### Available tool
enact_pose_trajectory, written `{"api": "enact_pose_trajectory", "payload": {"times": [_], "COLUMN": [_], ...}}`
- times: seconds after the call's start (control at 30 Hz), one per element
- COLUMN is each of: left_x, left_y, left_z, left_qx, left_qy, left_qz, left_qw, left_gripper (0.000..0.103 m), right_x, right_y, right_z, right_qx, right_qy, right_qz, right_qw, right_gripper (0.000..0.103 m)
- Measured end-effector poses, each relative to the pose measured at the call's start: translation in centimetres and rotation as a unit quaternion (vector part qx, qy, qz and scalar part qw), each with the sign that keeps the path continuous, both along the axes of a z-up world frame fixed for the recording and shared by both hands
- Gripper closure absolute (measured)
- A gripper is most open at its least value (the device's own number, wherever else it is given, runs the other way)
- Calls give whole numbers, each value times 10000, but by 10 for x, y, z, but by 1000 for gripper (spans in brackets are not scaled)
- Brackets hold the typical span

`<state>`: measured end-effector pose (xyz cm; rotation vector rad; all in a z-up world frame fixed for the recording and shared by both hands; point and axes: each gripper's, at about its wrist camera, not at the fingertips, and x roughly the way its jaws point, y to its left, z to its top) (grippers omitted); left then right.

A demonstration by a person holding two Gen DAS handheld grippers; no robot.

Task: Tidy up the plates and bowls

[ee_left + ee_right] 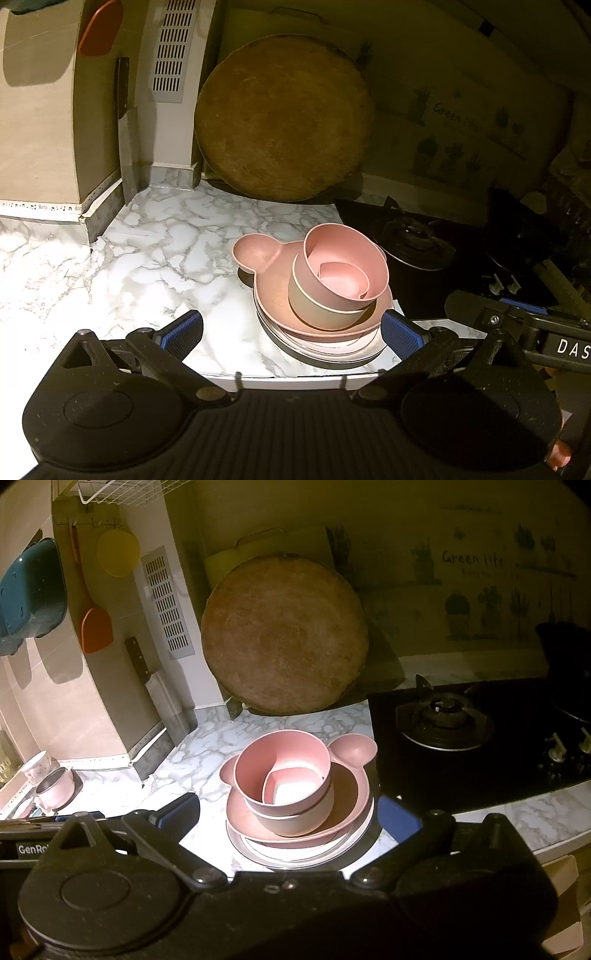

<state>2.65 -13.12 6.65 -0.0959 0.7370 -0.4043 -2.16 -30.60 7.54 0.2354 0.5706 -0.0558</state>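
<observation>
**Handling notes: nested pink tableware, one stack**

Sitting at lower centre of both views on the marble counter, just beside the black hob. Contents, bottom up: pale round plates; bear-eared pink plate; beige bowl; pink bowl, tilted; small pink dish inside it.

Material: looks like light, stiff moulded ware with a matte finish; probably not brittle, but smooth enough to slide. The tilted upper bowls sit loosely and could topple if the stack is jolted.

Suggested hold: pinch a bowl's thin rim wall, or an ear of the shaped plate; lift the pieces singly.

Left gripper: spread wide, empty, short of the stack.
Right gripper: spread wide, empty, the stack framed between its blue pads.
</observation>
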Motion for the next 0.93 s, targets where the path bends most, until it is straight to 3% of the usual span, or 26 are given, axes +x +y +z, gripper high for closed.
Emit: {"api": "enact_pose_trajectory", "payload": {"times": [0.93], "left_x": [8], "left_y": [5], "left_z": [-3], "left_qx": [-65], "left_qy": [89], "left_qz": [15], "left_qw": [9999], "left_gripper": [0], "right_x": [6], "right_y": [5], "right_z": [-5], "right_qx": [94], "right_qy": [84], "right_qz": [-42], "right_qw": [9999], "right_gripper": [0]}}
